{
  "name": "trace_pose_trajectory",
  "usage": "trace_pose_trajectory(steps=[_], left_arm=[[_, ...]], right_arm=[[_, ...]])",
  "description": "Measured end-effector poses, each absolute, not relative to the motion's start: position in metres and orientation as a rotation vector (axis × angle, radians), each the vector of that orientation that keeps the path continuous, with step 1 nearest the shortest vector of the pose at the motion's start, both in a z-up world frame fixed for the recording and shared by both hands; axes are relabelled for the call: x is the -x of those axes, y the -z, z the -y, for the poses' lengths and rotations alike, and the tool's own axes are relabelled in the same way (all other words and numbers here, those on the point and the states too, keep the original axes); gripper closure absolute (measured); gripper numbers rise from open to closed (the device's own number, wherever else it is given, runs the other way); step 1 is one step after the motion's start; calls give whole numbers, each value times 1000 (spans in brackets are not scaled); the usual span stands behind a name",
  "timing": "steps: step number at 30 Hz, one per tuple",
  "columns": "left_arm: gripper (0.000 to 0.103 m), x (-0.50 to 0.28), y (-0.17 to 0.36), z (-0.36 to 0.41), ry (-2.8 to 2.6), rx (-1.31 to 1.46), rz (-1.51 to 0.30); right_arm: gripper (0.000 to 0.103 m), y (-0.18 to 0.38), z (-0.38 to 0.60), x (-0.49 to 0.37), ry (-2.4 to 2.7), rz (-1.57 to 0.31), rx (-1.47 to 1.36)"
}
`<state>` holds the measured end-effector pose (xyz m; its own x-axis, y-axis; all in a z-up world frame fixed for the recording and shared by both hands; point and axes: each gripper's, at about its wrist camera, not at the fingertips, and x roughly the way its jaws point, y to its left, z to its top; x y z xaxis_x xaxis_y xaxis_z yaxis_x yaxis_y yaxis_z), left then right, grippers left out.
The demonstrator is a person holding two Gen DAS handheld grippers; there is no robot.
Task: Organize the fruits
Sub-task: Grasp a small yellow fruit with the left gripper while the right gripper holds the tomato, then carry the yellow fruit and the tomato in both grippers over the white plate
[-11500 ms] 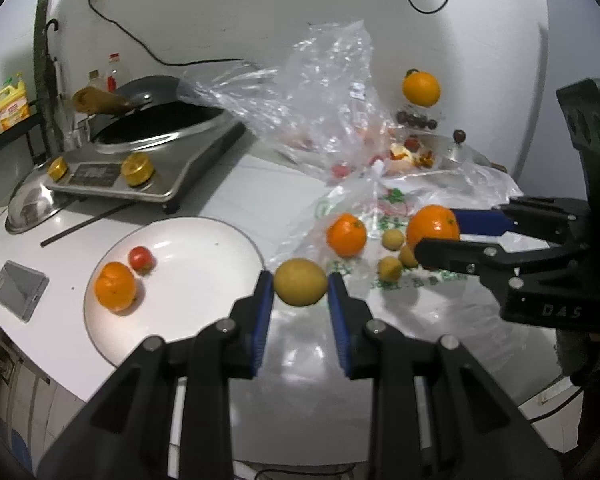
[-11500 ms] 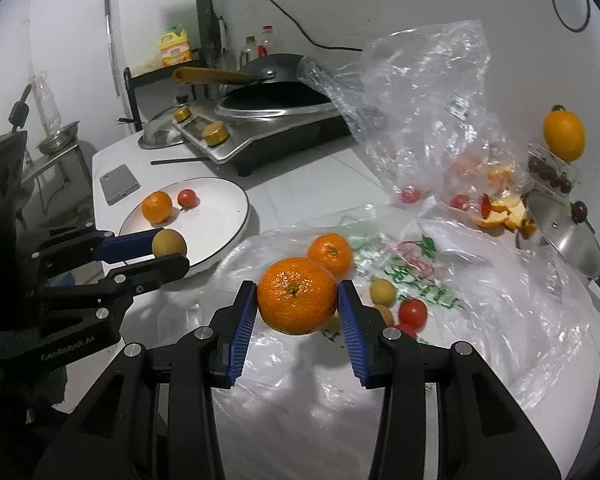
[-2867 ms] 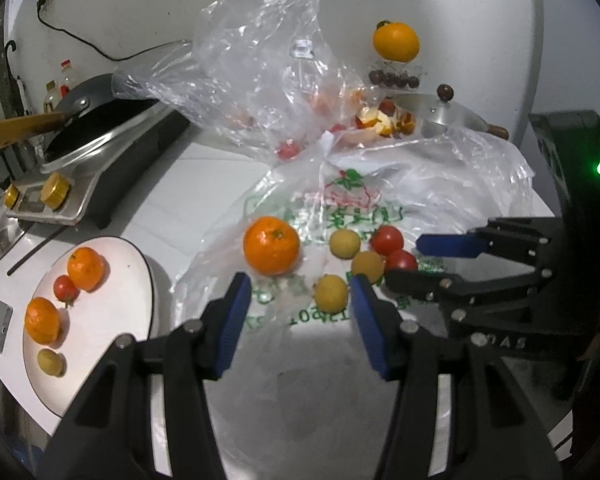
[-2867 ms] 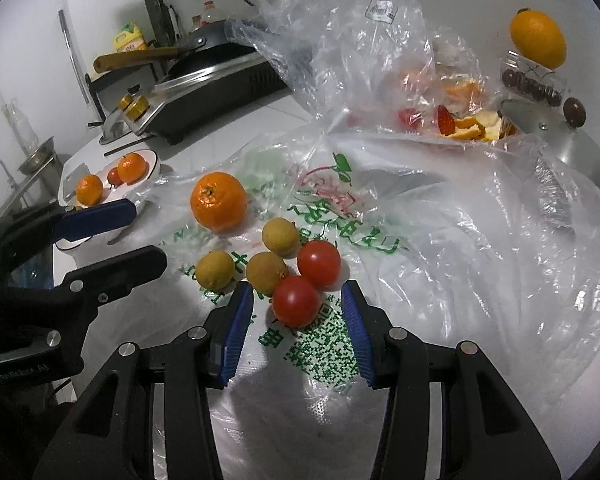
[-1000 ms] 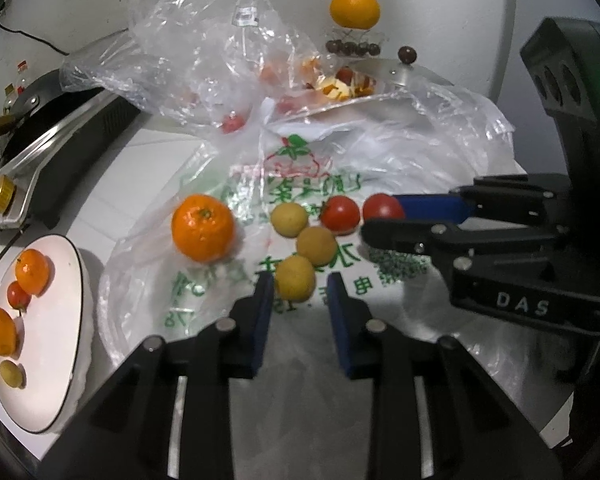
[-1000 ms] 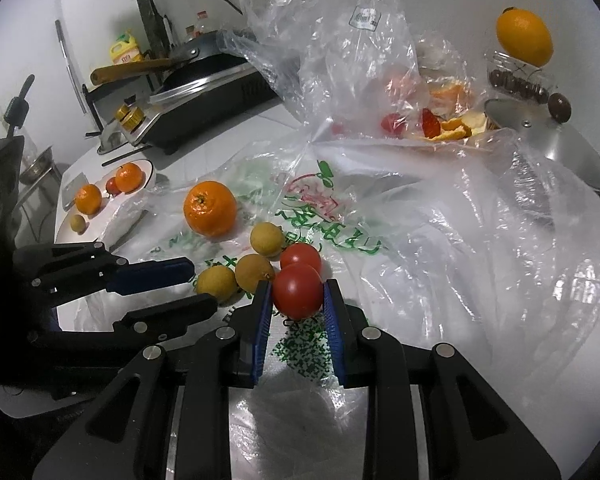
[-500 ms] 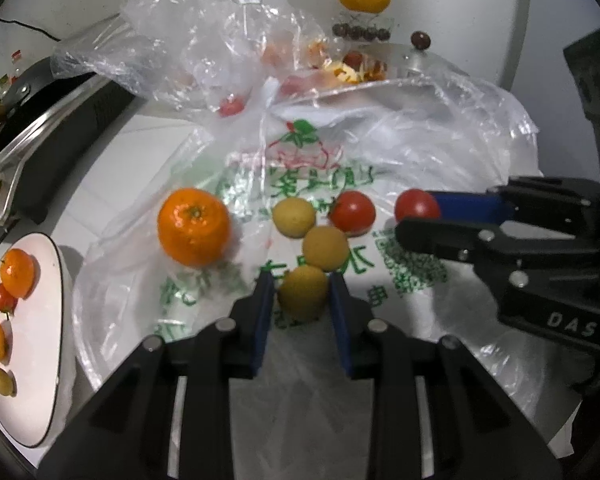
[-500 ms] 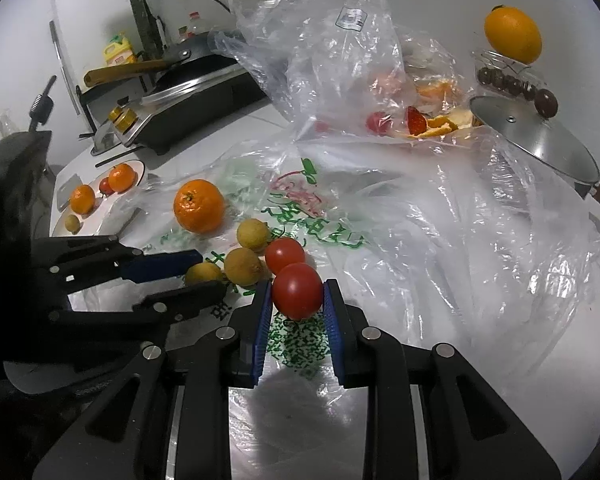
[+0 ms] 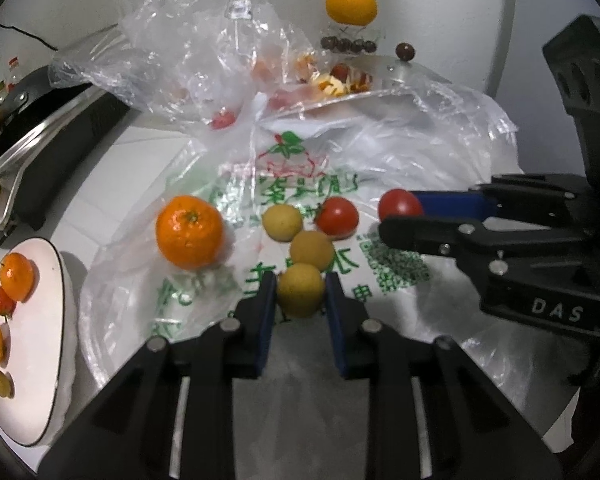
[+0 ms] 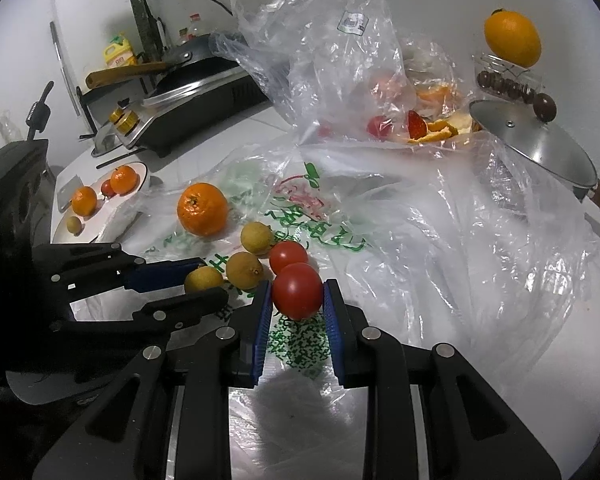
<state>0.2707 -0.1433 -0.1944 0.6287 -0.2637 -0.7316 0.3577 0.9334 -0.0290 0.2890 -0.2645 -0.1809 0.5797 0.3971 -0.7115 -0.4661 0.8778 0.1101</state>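
Two fruits are being squeezed at once on the plastic bag (image 9: 412, 152), the left gripper (image 9: 300, 300) tight on a small yellow fruit (image 9: 300, 294) and the right gripper (image 10: 294, 300) tight on a red tomato (image 10: 297, 290), probably so both can go to the white plate (image 9: 40, 360) beside the bag.

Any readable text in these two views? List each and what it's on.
"DAS": black body of the right gripper, seen from the left wrist.
Green characters, red-green logo and QR code on the clear plastic bag: not legible.
White sticker on the upright bag, yellow bottle label: too small.
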Motion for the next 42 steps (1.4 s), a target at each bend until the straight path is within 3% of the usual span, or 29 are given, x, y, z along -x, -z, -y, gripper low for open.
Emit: trace_pose_trajectory(steps=[21, 42], left_arm=[[78, -232, 153, 97, 299, -91, -688], [78, -200, 145, 8, 172, -20, -634]], right_arm=[[75, 156, 225, -270, -545, -762, 142], [75, 127, 159, -255, -587, -708, 240]])
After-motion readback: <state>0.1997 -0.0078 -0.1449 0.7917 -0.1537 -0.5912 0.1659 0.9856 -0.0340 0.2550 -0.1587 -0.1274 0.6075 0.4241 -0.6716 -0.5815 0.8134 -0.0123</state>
